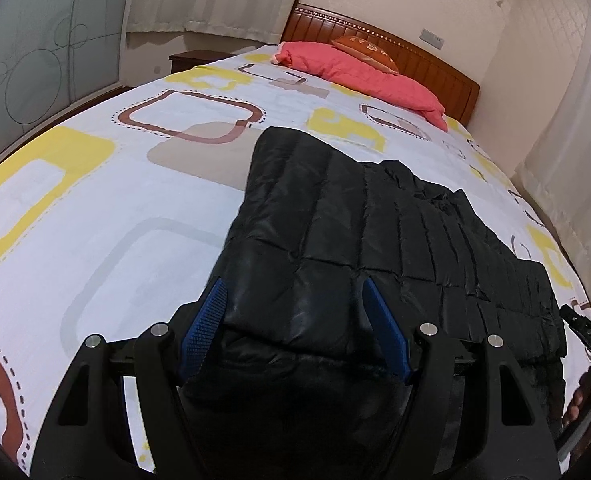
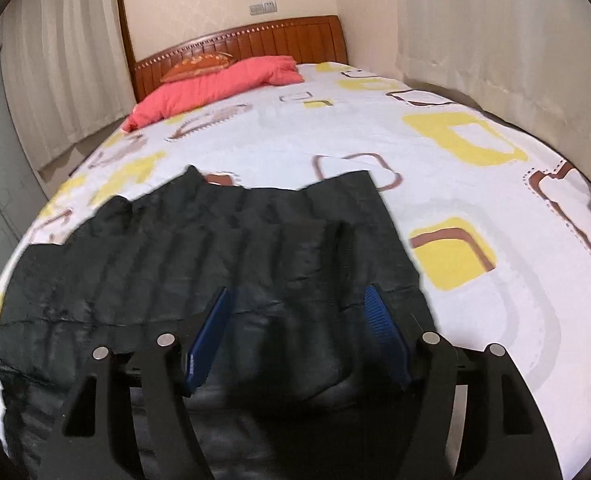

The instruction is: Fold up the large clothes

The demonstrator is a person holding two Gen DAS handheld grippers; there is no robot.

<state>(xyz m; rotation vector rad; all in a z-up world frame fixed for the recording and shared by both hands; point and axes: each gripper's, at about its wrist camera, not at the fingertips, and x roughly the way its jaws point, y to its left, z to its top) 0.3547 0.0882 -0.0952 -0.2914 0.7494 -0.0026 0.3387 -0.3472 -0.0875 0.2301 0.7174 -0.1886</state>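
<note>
A black quilted puffer jacket (image 1: pixel 375 232) lies across the near part of the bed, partly folded; it also shows in the right wrist view (image 2: pixel 215 240). My left gripper (image 1: pixel 295 292) has its blue pads (image 1: pixel 211 320) wide apart, with a folded bulk of the jacket lying between them. My right gripper (image 2: pixel 299 300) also stands wide open over the jacket's near right part, with fabric between its blue pads (image 2: pixel 383 328). The right gripper's edge and the hand holding it show at the far right of the left wrist view (image 1: pixel 587 344).
The bed has a white sheet (image 1: pixel 115 200) with yellow and brown squares. A pink duvet (image 1: pixel 359 76) and an orange cushion (image 1: pixel 367 50) lie by the wooden headboard (image 2: pixel 255 40). Curtains (image 2: pixel 495 40) hang along the right wall. A dark nightstand (image 1: pixel 191 60) stands at the far left.
</note>
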